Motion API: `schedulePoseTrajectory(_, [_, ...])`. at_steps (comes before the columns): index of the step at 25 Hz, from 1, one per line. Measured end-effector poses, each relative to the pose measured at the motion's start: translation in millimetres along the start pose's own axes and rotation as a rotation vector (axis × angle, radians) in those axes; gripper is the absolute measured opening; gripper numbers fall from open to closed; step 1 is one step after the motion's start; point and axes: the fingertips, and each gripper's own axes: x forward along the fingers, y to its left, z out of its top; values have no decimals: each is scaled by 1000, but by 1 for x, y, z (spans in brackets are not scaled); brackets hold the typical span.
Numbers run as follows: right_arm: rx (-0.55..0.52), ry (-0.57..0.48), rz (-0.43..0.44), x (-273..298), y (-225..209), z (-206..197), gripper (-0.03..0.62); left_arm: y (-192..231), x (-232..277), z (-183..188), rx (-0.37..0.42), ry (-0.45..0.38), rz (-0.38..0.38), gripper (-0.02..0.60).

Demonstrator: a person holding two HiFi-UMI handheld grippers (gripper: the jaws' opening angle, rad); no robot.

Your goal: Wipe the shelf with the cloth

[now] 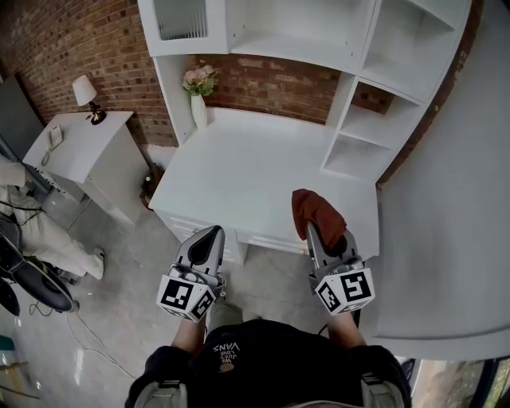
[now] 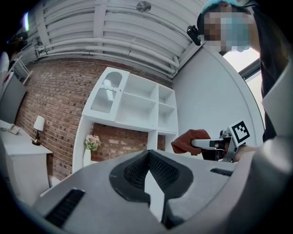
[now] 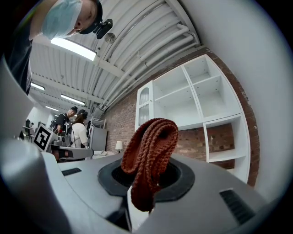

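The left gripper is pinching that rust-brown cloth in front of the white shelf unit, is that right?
No: it is the right gripper that pinches the rust-brown cloth, as the right gripper view shows, in front of the white shelf unit.

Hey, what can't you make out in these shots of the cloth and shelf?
- Cloth: lower end hidden between the right gripper's closed jaws, right gripper view.
- Shelf unit: top compartments cut off by the head view's upper edge.
- Glass door: ribbed pane blurs whatever is behind it, head view.
- Side table: object beside the lamp too small to identify, head view.
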Motion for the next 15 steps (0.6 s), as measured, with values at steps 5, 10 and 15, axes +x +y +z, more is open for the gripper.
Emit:
schedulePoseTrajectory(5, [-38,-8,-35,42,-13,5,91,30,41,-4,-8,4,-57,6])
schedulePoseTrajectory(10, [-68,-15,-91,103,-24,13,91,79,89,4,-11,3,-123,6])
schedulePoseTrajectory(15, [-108,-40,-142,170,-32,32,91,133,135,20,4,12,-191,6])
